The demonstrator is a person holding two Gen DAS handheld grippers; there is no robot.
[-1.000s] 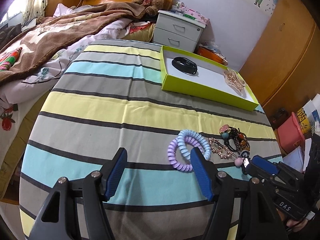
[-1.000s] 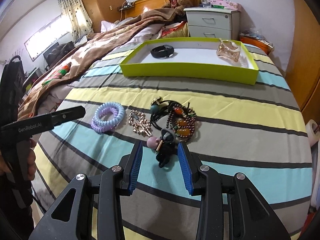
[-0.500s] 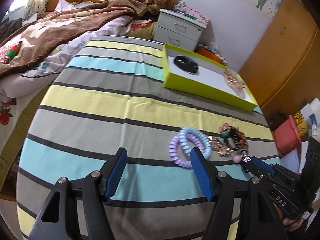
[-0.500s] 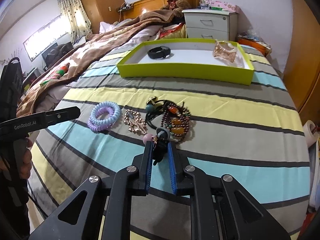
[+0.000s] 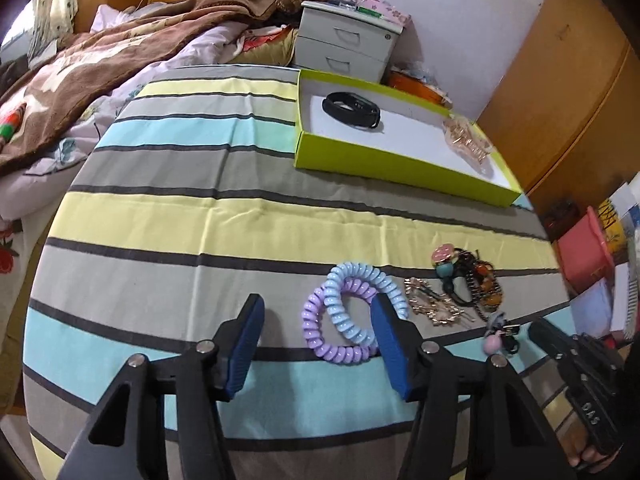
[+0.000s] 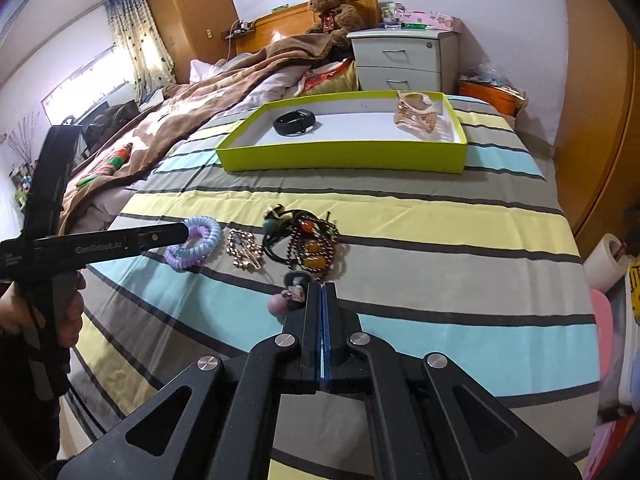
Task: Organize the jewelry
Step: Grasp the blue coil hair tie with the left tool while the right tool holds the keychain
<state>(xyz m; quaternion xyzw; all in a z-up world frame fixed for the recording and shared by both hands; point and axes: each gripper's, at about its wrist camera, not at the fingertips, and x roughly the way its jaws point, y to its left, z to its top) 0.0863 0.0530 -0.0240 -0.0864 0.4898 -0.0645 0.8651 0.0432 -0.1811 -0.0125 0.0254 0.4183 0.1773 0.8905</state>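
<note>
Right gripper [image 6: 322, 290] clamped on pink-bead hair tie [image 6: 289, 298]; left gripper [image 5: 316, 332] spread wide.
Right jaws met with no gap, the hair tie pinched at their tips, near the beaded bracelets [image 6: 308, 242]; left fingers straddled the blue and purple coil ties [image 5: 352, 312], not touching; gold hair clip [image 6: 244, 248] lay between coils and bracelets; far off, the green tray [image 6: 344, 158] held a black band [image 6: 295, 122] left, gold piece [image 6: 416, 112] right.
</note>
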